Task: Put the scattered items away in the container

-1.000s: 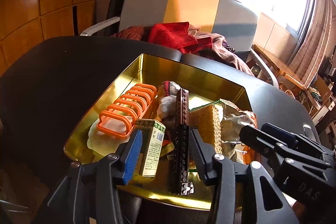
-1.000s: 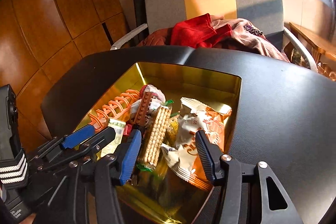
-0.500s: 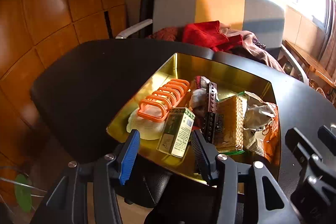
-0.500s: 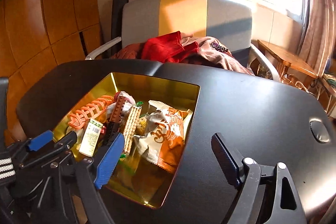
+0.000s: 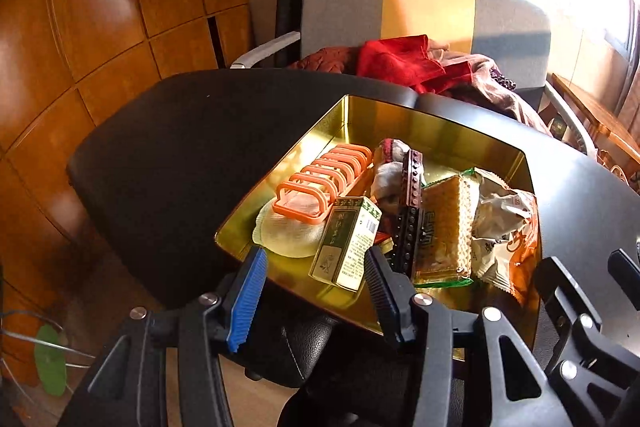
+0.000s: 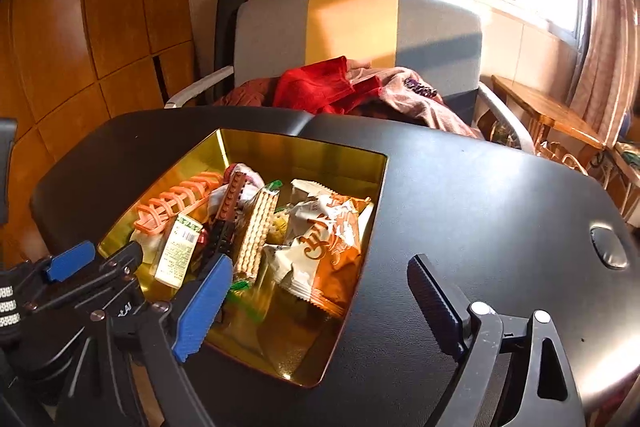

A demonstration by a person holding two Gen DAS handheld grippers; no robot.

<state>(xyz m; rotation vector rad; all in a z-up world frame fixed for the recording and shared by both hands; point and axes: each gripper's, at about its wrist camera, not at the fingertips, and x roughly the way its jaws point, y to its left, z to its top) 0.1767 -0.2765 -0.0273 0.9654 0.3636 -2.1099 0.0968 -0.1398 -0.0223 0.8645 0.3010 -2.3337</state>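
A gold tin [image 5: 436,125] [image 6: 304,149] sits on the black table. It holds an orange rack [image 5: 320,183] [image 6: 176,201], a green-and-white box [image 5: 346,243] [image 6: 178,251], a dark brick strip [image 5: 410,211] [image 6: 226,211], a wafer pack [image 5: 444,227] [image 6: 256,227] and an orange-white snack bag [image 5: 506,227] [image 6: 324,239]. My left gripper [image 5: 316,295] is open and empty, held back over the tin's near-left corner. My right gripper [image 6: 316,303] is open wide and empty, above the tin's near-right edge. Each gripper shows in the other's view.
The black table [image 6: 480,195] spreads to the right, with a round inset [image 6: 608,253] near its right edge. A grey-and-yellow chair [image 6: 352,27] with red and brown clothes [image 6: 320,89] stands behind it. Wooden wall panels are on the left.
Both grippers have pulled back and up from the tin. The right gripper has opened wider. The items in the tin have not moved.
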